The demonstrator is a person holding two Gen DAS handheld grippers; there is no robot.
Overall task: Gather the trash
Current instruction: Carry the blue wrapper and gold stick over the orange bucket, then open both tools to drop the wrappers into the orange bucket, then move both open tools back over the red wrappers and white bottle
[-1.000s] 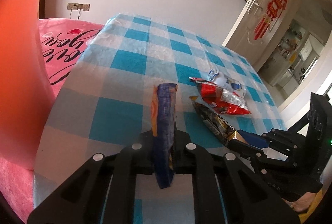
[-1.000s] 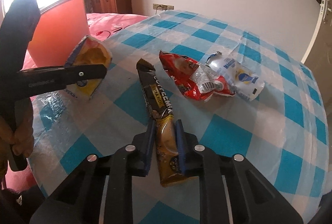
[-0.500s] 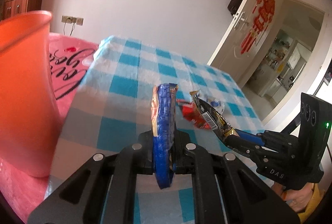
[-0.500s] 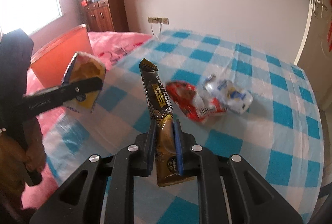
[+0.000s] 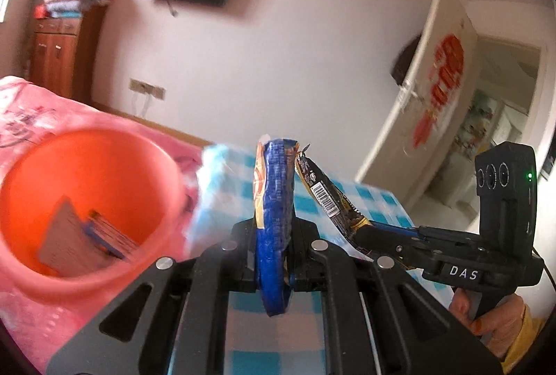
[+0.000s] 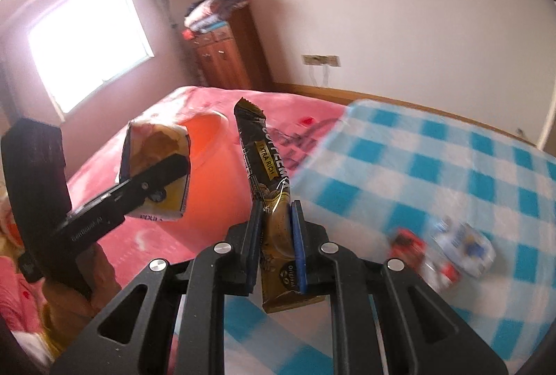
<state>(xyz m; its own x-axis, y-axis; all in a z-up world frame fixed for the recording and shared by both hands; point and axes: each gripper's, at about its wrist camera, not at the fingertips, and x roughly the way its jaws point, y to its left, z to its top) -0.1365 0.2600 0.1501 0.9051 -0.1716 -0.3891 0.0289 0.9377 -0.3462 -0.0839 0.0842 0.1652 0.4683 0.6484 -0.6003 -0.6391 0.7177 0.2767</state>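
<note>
- The left gripper (image 5: 272, 257) is clamped on a blue snack wrapper (image 5: 274, 201), held edge-on and upright between its fingers; from the right wrist the same wrapper (image 6: 156, 166) shows its torn, yellowish open mouth at about 10 o'clock.
- The right gripper (image 6: 276, 236) is clamped on a black-and-gold coffee sachet (image 6: 267, 173) printed "EXTRA RICH", standing tilted slightly toward 11 o'clock; from the left wrist it appears at 2 o'clock, barcode side out (image 5: 326, 201).
- The orange bin (image 5: 87, 201) sits on the pink bedspread (image 5: 21, 107) at 9 o'clock of the left view, just beside the edge of the blue-checked tablecloth (image 6: 434, 173).
- Some flat paper or packaging (image 5: 80, 236) already lies at the bottom of the bin, so part of the collecting looks done; what exactly it is, the blur does not let me say.
- Both held wrappers are in the air, near the bin but not yet over its mouth as far as I can judge; neither has been dropped.
- Still on the tablecloth at 4 o'clock of the right view: a red wrapper (image 6: 410, 243) and, touching or just beside it, a clear white-and-blue packet (image 6: 465, 250), both blurred.
- My estimate: roughly midway. Left to do are the release of these two pieces into the bin and a trip for the two on the table.
</note>
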